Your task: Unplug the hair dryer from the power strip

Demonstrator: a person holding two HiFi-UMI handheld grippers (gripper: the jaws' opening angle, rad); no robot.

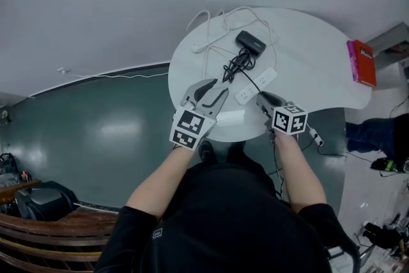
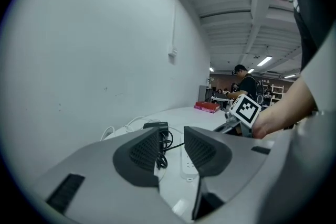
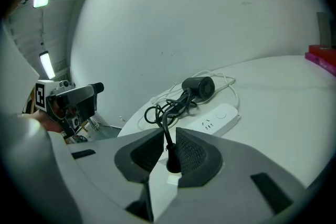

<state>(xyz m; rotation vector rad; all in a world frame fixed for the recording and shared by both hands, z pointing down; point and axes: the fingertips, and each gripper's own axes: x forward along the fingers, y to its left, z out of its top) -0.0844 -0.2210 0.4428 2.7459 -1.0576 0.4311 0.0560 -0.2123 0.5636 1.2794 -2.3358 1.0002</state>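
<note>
right gripper [image 3: 168, 140] pinches the plug [image 3: 172, 160] by the power strip [image 3: 218, 119]. left gripper [image 2: 172, 140] hovers half-open, empty. next, likely lift the plug clear.

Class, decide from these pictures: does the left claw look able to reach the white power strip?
Probably yes. The left claw hovers open beside the power strip, with only bare table between them. The right claw, shut on the black plug, crowds the strip's near end, leaving its middle free.
</note>
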